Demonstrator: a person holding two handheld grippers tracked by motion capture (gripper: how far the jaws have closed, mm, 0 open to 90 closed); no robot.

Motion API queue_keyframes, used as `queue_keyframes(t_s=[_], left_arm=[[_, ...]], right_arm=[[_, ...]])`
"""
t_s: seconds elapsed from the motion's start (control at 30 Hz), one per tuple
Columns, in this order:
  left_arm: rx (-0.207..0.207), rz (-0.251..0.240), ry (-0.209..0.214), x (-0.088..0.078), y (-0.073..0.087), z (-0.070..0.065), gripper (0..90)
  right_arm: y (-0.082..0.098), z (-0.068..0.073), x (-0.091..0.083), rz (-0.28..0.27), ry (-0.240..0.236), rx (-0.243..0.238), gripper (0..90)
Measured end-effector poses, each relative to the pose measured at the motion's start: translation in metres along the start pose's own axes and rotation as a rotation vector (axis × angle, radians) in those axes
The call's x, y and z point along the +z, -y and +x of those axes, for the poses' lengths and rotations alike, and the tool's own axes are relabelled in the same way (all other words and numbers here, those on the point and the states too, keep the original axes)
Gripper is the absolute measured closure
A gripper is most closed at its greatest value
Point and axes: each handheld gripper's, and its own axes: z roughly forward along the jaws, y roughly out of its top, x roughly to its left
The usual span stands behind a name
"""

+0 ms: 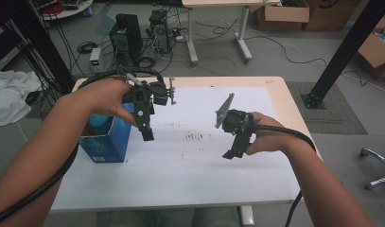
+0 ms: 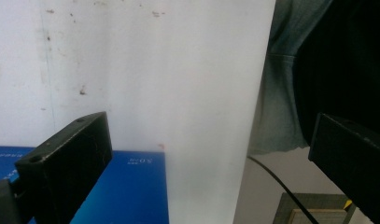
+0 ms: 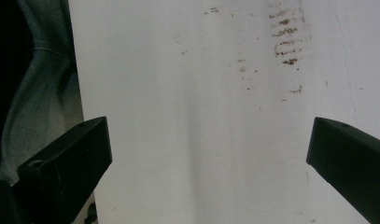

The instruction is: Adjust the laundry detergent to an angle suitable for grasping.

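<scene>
A blue box [image 1: 107, 139] stands open-topped on the white mat [image 1: 190, 175] at the table's left, with something light blue inside it. My left gripper [image 1: 146, 132] hangs above the mat just right of the box, pointing down, jaws wide open and empty. In the left gripper view the box's blue face [image 2: 127, 191] lies below the gripper [image 2: 211, 163]. My right gripper [image 1: 233, 152] hovers over the mat's middle right, also open and empty. In the right gripper view the gripper [image 3: 208, 161] looks down on bare stained mat [image 3: 201, 93].
Brown smudges [image 1: 195, 137] mark the mat's centre. The wooden table edge [image 1: 284, 94] borders the mat at right. On the floor beyond stand computer towers [image 1: 126, 35], cables, another table's legs [image 1: 244, 42], cardboard boxes [image 1: 282, 16] and a black post [image 1: 346, 47].
</scene>
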Motion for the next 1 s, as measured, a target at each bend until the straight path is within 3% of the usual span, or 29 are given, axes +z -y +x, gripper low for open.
queue_keyframes(t_s=[1.0], left_arm=[[-0.025, 0.0, -0.02, -0.0024, 0.0034, 0.0024, 0.1]], right_arm=[[-0.0006, 0.0017, -0.0002, -0.007, 0.002, 0.003, 0.0]])
